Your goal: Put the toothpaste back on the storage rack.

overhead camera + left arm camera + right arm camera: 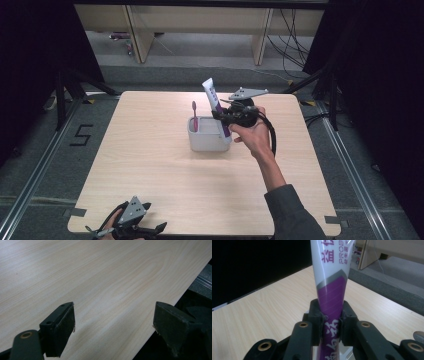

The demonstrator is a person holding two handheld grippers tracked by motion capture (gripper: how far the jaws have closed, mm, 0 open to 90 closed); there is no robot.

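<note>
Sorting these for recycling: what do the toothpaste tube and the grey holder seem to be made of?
Toothpaste tube: apparently soft glossy plastic or laminate; its printed white and purple skin shines and narrows where the right gripper pinches it. Grey holder: probably matte moulded plastic, plain with rounded corners, though ceramic can't be excluded.

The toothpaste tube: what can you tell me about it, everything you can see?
The toothpaste tube looks like soft plastic, white at its flat crimped end and purple lower down, with a grey band between and printed lettering. It stands nearly upright, crimped end up and leaning a little, its lower end at the grey holder beside a pink toothbrush. The right gripper is clamped on its purple part.
</note>
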